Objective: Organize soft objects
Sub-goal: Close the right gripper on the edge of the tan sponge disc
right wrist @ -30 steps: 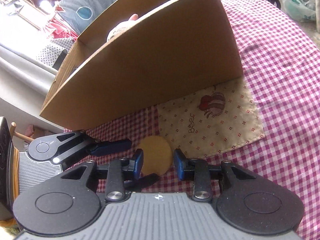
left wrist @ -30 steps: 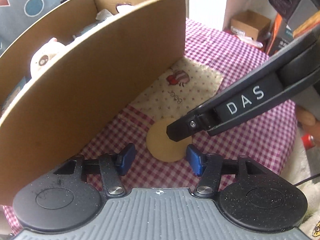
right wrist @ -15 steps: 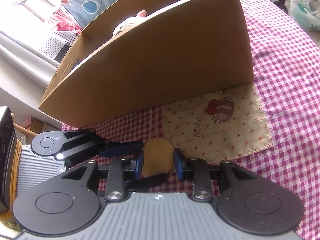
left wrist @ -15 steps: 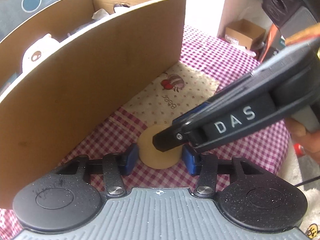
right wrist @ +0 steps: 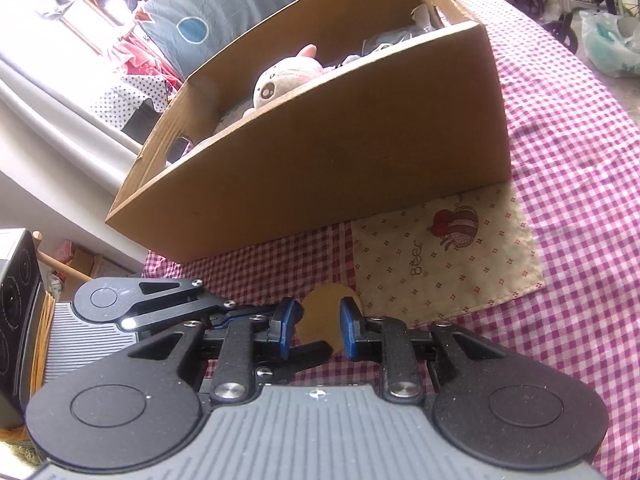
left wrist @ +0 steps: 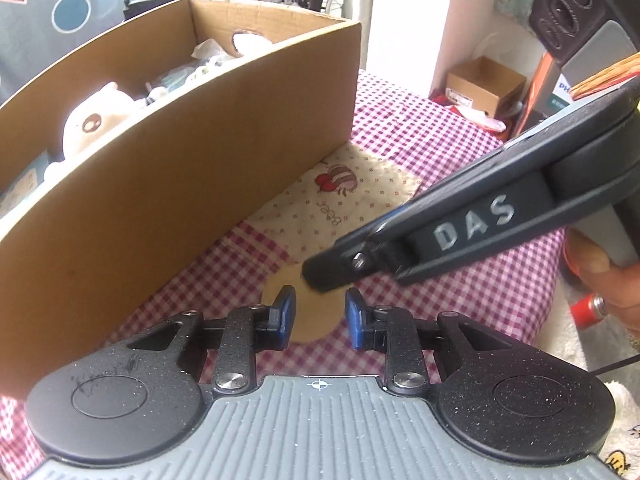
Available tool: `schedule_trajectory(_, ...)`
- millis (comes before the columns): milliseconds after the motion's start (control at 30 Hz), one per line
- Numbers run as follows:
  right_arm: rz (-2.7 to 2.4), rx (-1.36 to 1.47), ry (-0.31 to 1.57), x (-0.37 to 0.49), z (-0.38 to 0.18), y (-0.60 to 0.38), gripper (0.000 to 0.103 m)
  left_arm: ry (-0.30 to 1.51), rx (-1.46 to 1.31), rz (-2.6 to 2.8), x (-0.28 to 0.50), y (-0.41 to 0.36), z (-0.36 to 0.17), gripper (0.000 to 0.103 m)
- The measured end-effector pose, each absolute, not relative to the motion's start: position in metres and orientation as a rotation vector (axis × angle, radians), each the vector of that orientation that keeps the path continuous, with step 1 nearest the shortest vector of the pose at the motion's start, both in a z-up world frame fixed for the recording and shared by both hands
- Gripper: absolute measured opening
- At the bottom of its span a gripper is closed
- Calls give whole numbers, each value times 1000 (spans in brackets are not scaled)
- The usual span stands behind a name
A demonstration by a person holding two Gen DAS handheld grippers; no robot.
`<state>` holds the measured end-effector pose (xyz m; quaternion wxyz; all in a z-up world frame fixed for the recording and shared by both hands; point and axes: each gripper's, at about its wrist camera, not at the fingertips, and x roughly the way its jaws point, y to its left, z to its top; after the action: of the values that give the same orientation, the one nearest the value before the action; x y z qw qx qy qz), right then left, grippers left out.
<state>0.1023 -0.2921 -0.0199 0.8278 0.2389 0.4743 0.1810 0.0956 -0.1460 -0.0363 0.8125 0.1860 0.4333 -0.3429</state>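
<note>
Since half a second ago, both grippers have drawn back from the tan round pad (left wrist: 308, 320), which lies flat on the checked tablecloth (left wrist: 460, 312) beside the cardboard box (left wrist: 180, 184); being round, it shows no long axis. Left gripper (left wrist: 320, 312) and right gripper (right wrist: 319, 328) stand spread, seemingly holding nothing. Only the right view shows the plush toy's (right wrist: 280, 84) pink ear.

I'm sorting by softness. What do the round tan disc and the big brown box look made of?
Round tan disc: probably felt or thin foam; matte, flat, no sheen, lying on the checked cloth. Big brown box: corrugated cardboard; plain matte brown walls, raw cut edges.
</note>
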Motion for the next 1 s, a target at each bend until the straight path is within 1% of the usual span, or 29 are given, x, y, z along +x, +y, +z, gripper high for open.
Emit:
schedule_trajectory(167,347,518,1024,102,-24,-296,27,945,359,-708,96,-132,-32,27)
schedule_trajectory(367,318,515,1108,112,-42,-289,28,1005,340,-707,107,-128,-42,29)
schedule_trajectory(433,338,530,1114,114,-44,-286,28,1023,340,-720,109,-129,-45,32)
schedule_trajectory(500,347,546,1119,117,-45,-284,28,1028,343,-726,110,-130,-47,38)
schedule_trajectory(633,391,633,1107,117,-47,-291,29,1014,359,-718,111,-132,-50,44)
schedule_trajectory(767,447,729,1075,116,-46,-298,29,1004,373,-709,110,-134,-52,43)
schedule_trajectory(833,470,776,1061,116,-46,-300,29,1004,362,-699,111,-132,-52,38)
schedule_trajectory(900,478,799,1061,118,-49,-299,29,1005,342,-688,113,-129,-52,30)
schedule_trajectory(1000,454,785,1069,120,-51,-295,29,1026,273,-681,121,-119,-52,28)
